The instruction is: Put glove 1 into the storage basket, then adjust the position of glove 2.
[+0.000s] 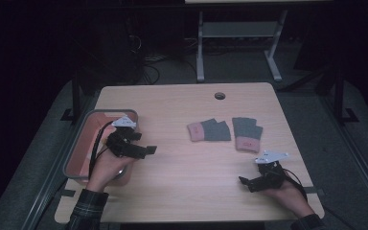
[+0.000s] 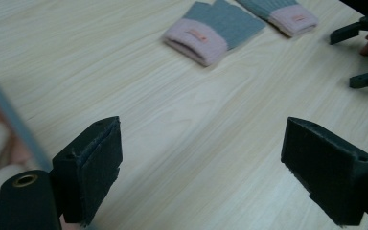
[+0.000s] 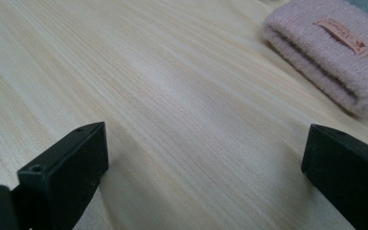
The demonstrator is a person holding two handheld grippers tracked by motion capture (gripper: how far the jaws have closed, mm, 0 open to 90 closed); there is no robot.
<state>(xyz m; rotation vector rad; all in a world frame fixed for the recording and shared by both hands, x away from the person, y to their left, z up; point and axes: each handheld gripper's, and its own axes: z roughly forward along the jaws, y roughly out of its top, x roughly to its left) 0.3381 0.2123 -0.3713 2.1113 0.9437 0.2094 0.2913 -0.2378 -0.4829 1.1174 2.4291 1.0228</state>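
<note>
1. In the high view we see the wooden table (image 1: 182,163) with two grey and pink gloves in its middle: the left glove (image 1: 209,130) and the right glove (image 1: 247,133), lying just beside each other. The left gripper (image 1: 143,150) is beside a grey bin (image 1: 79,143) at the table's left edge, and the right gripper (image 1: 247,182) rests near the front right corner. Both are well apart from the gloves.

2. In the left gripper view we see what the high view cannot show clearly: the jaws stand wide apart and hold nothing, with bare table between them. The left glove (image 2: 214,29) lies ahead, the right glove (image 2: 282,13) behind it, and the right gripper (image 2: 364,55) farther to the side.

3. In the right gripper view the jaws are also wide apart and empty. The pink cuff of a glove (image 3: 330,52) with a small label is near.
</note>
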